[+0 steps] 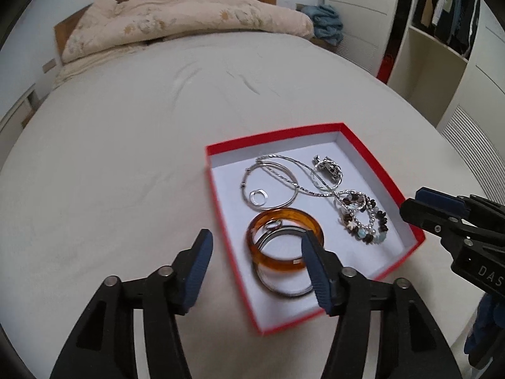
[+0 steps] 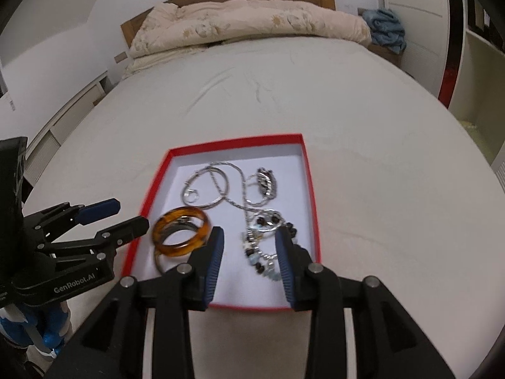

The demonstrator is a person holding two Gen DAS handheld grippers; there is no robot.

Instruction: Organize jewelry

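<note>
Bedroom, pale bedsheet (image 1: 126,145) underfoot, rumpled duvet (image 1: 176,22) at the headboard; red box (image 1: 375,164) resting on the sheet, holding amber bangle (image 1: 277,263) over a metal bangle (image 1: 284,290), silver chain (image 1: 284,177), beaded bracelet (image 1: 366,221); left gripper (image 1: 255,268) parted about halfway, gripping nothing; right gripper (image 2: 249,259) partly open, empty, above the beads.

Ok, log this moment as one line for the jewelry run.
stage: jewelry in red box on bed | left gripper: open, empty | right gripper: open, empty | amber bangle: in box
</note>
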